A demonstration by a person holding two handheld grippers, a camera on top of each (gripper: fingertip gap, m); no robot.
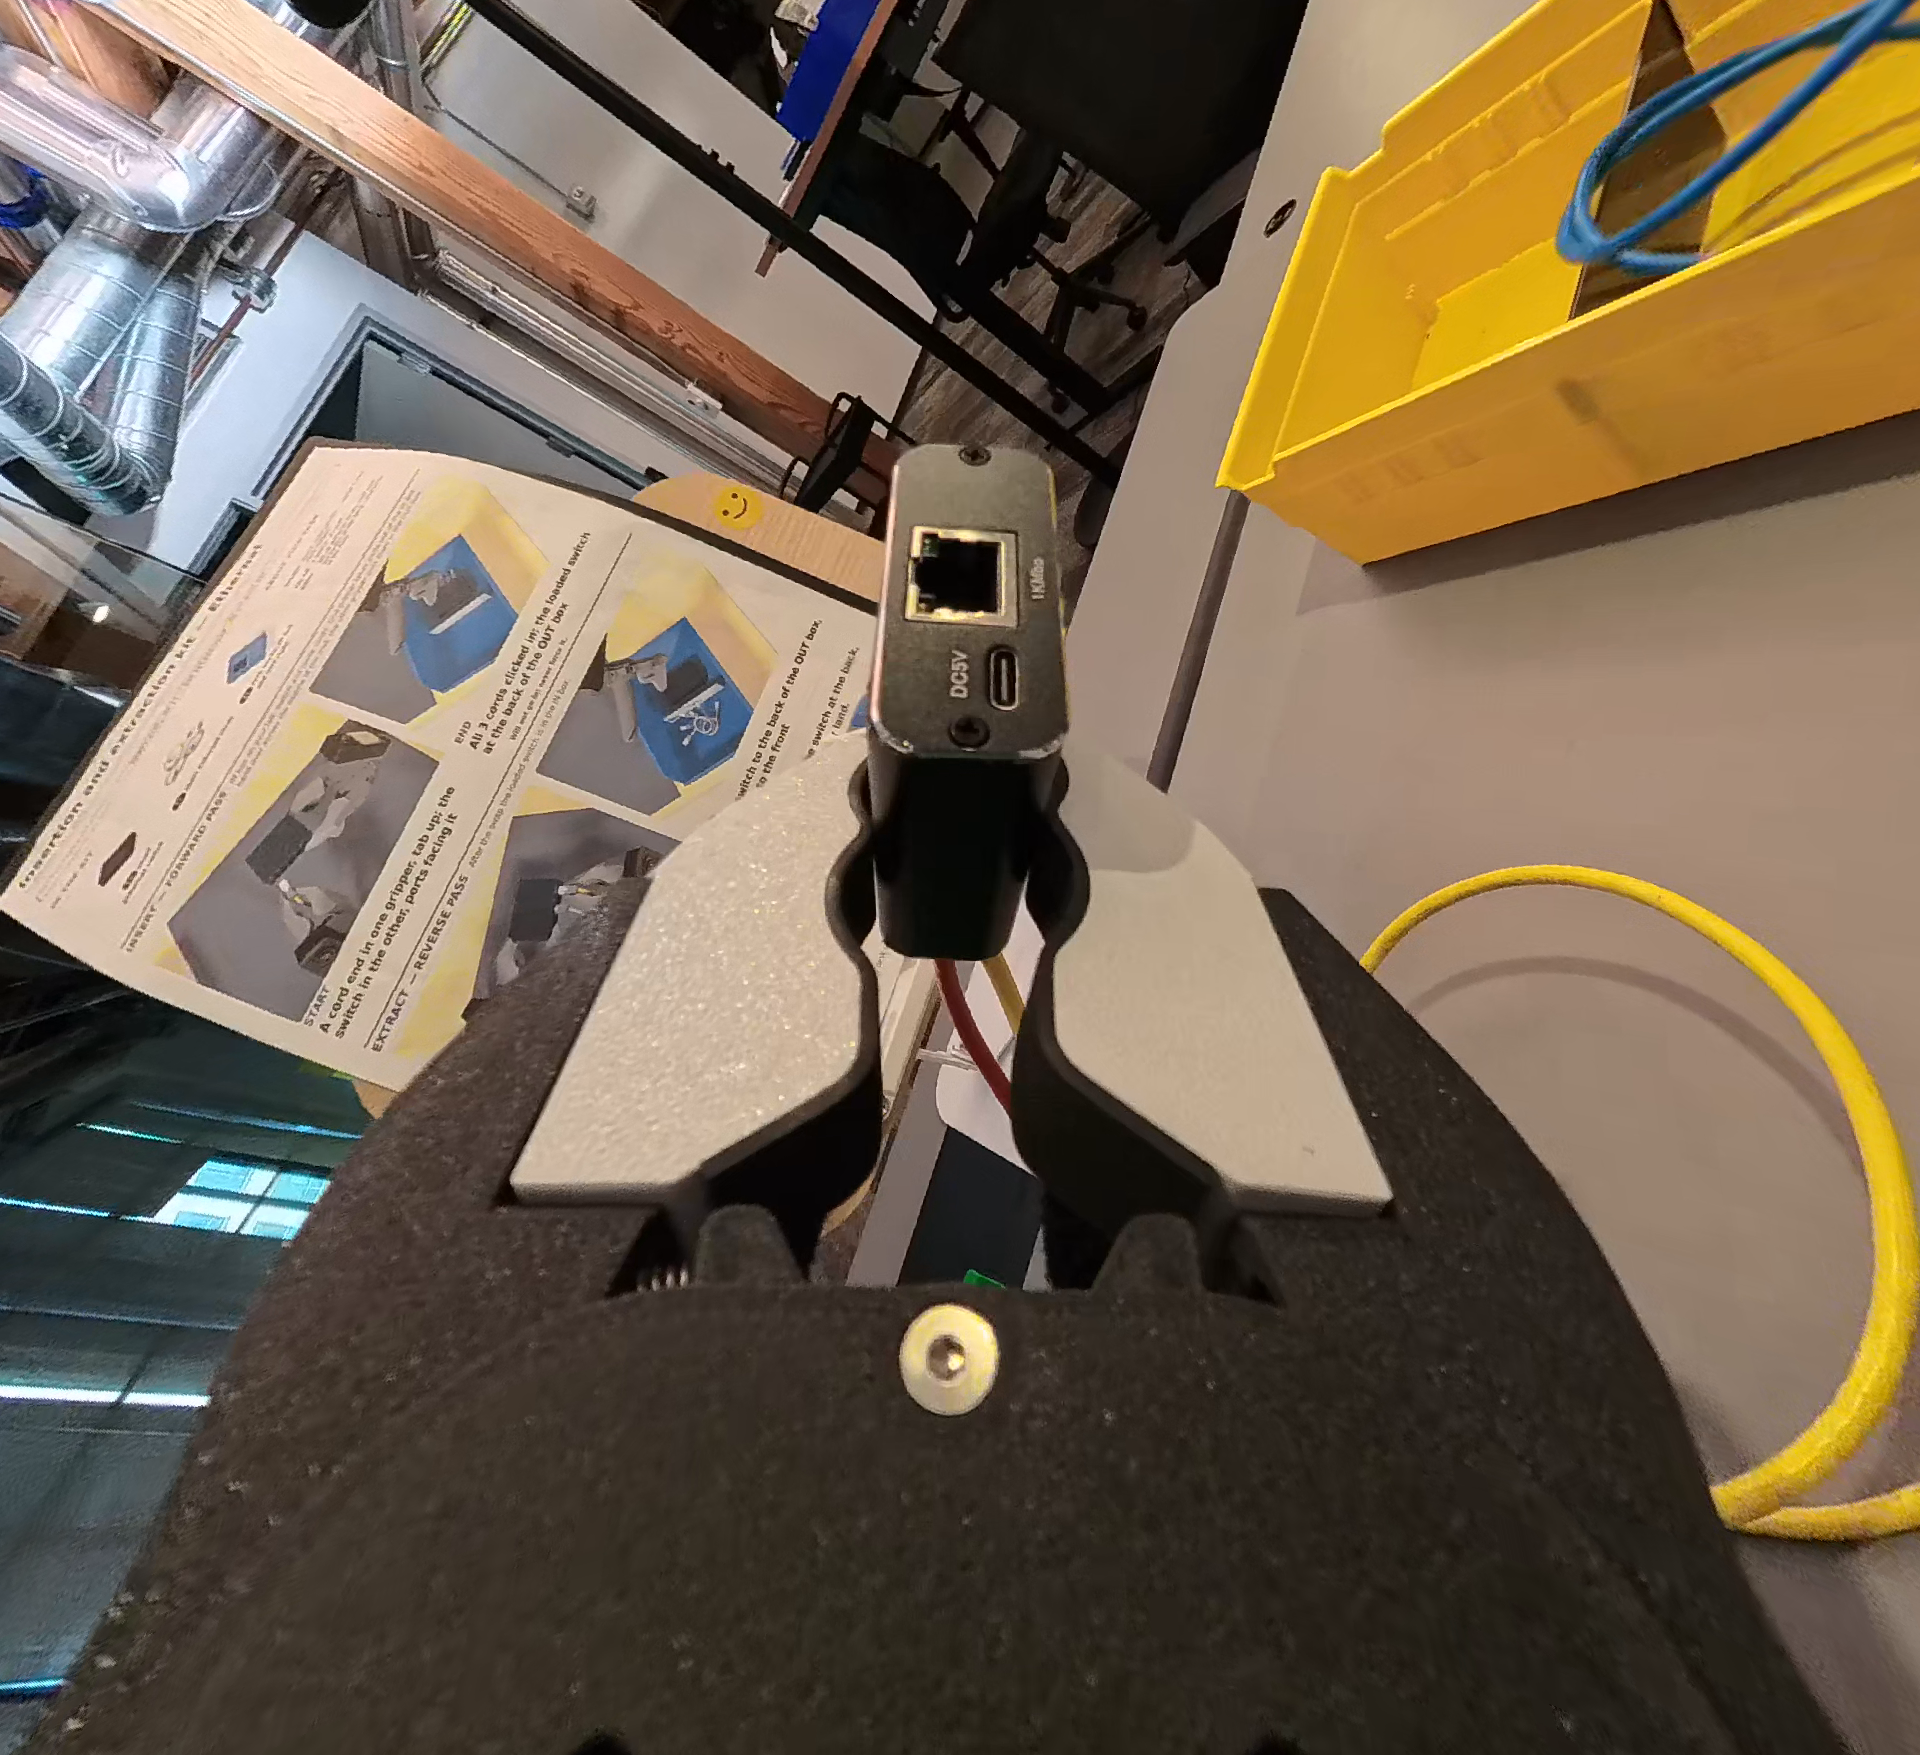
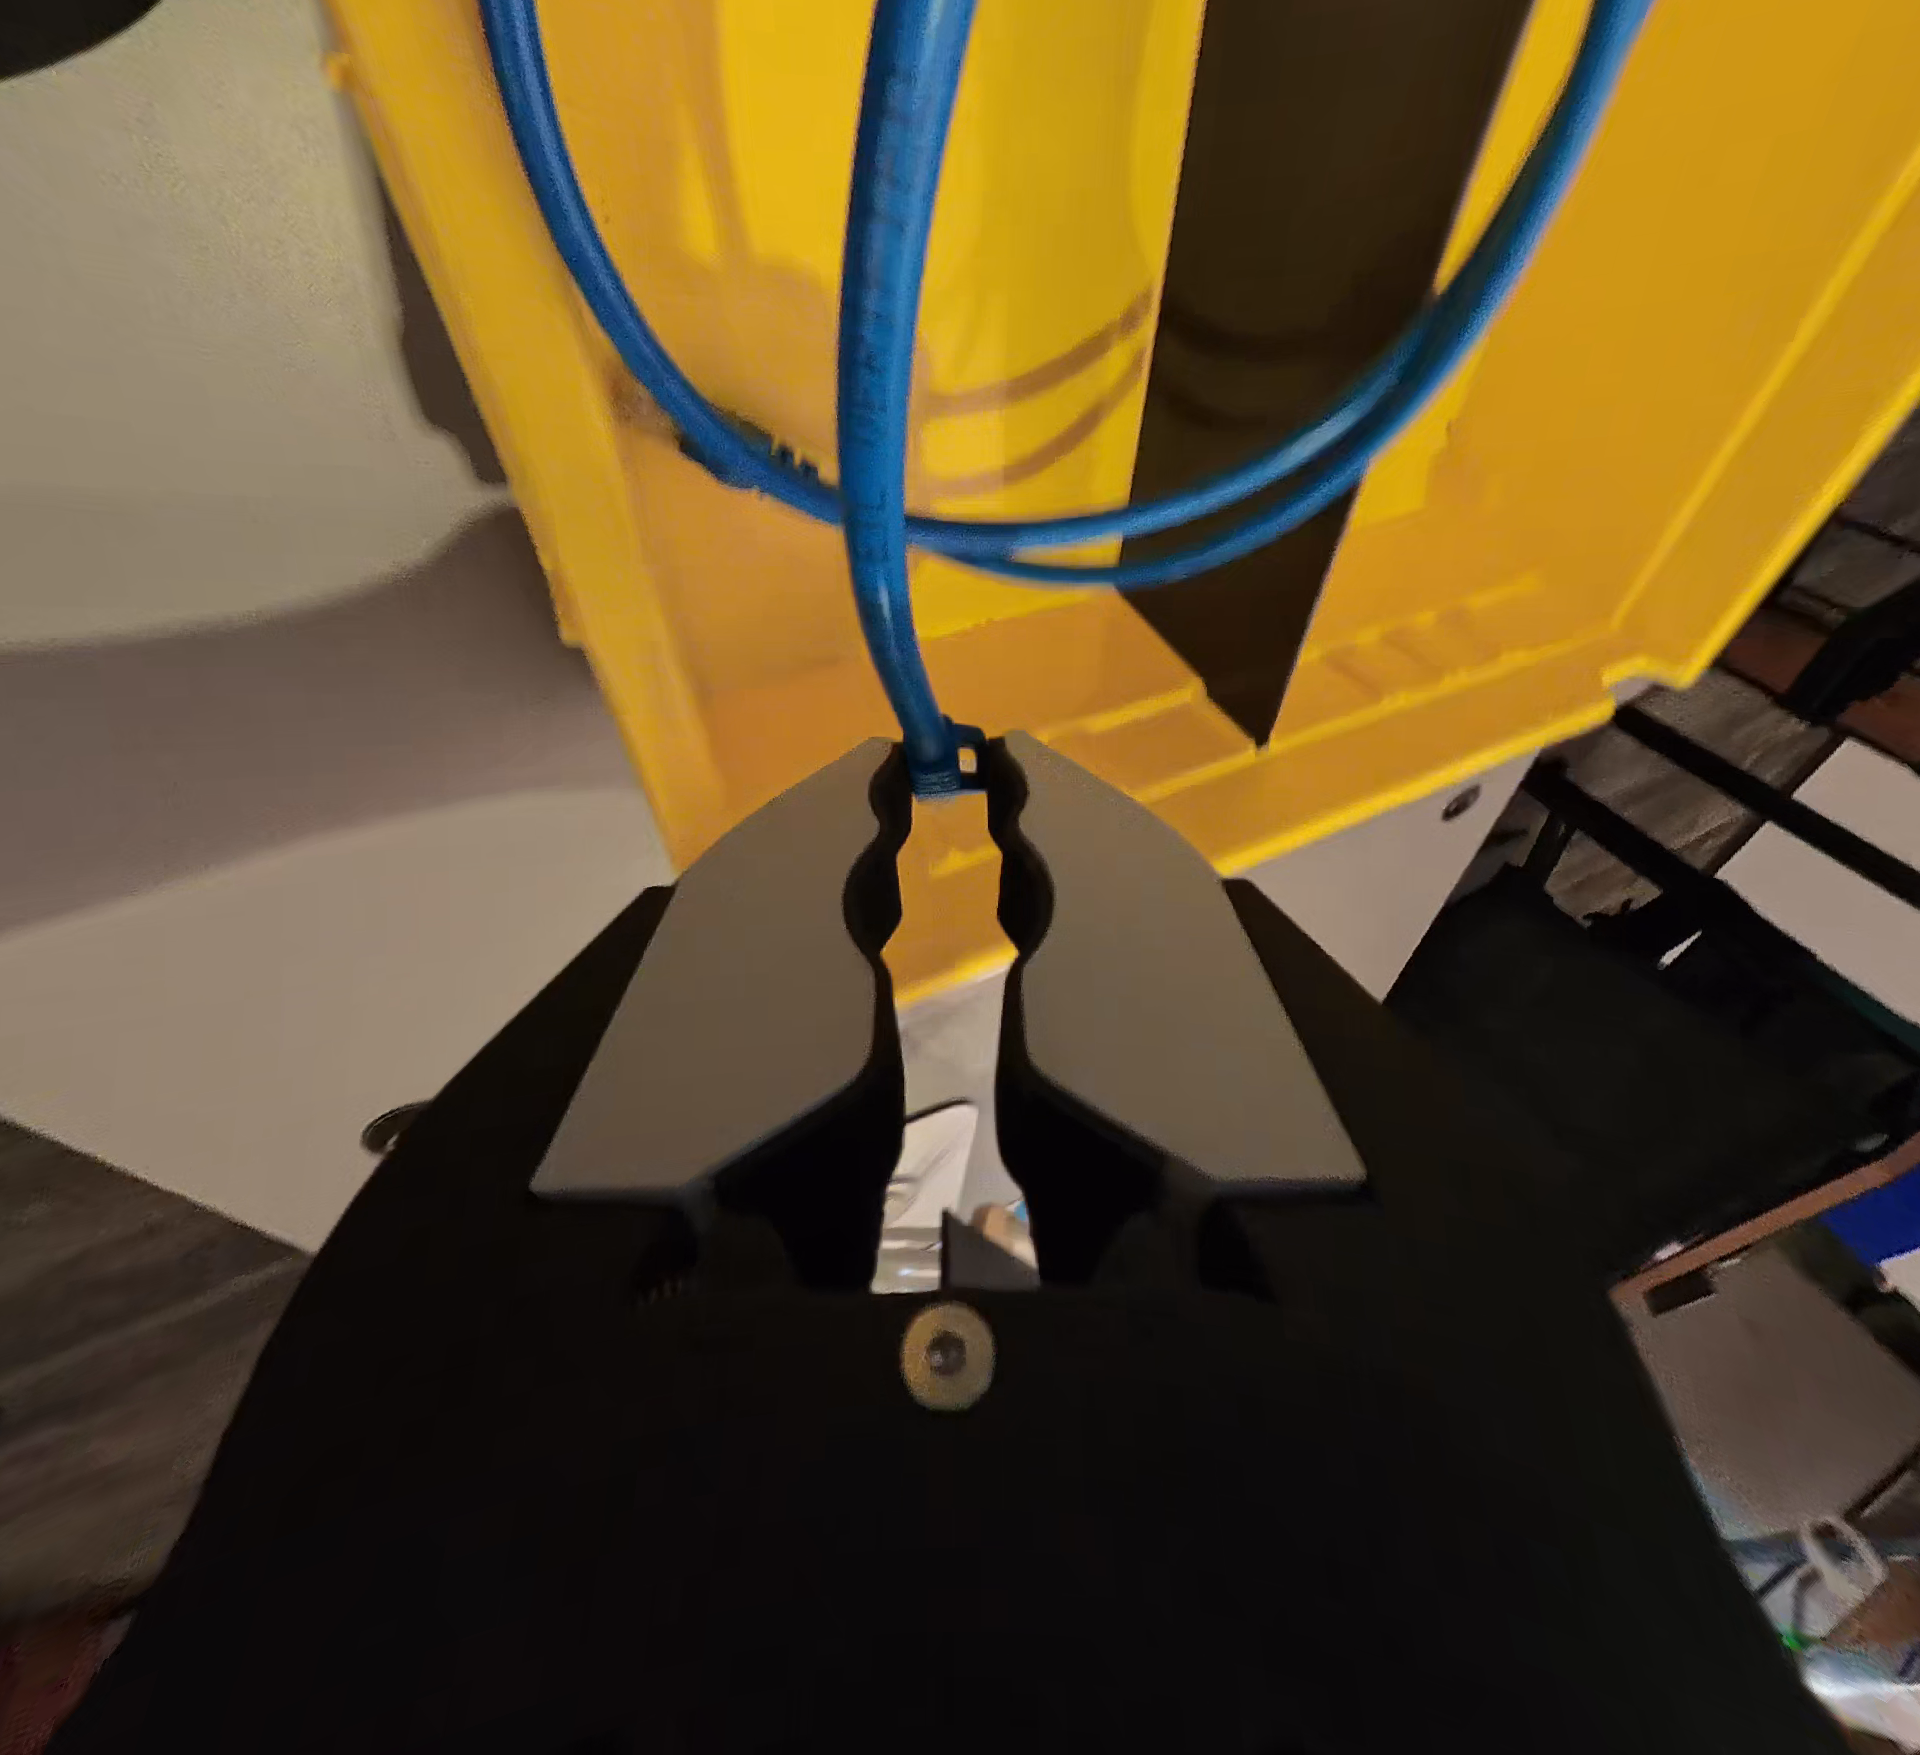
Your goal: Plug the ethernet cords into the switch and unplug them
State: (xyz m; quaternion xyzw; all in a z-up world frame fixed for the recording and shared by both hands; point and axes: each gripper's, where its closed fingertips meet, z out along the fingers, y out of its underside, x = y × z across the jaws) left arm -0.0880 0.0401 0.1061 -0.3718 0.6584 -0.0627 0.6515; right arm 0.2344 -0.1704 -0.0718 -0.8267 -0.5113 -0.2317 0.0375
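My left gripper (image 1: 961, 832) is shut on the black switch (image 1: 971, 609) and holds it upright off the table, its end face with one empty port turned to the camera. A red cord (image 1: 971, 1030) and a yellow cord (image 1: 1808, 1175) run out from under the switch; its lower ports are hidden. My right gripper (image 2: 948, 775) is shut on the plug end of a blue cord (image 2: 883, 355), gripped at the fingertips. The cord hangs in loops over the yellow bin (image 2: 1039, 147). The blue loop also shows in the left wrist view (image 1: 1662, 147).
The yellow bin (image 1: 1558, 355) with a cardboard divider (image 1: 1652, 178) stands on the grey table (image 1: 1507, 770) at the right. A printed instruction sheet (image 1: 416, 718) lies to the left. Desks and chairs stand beyond the table edge.
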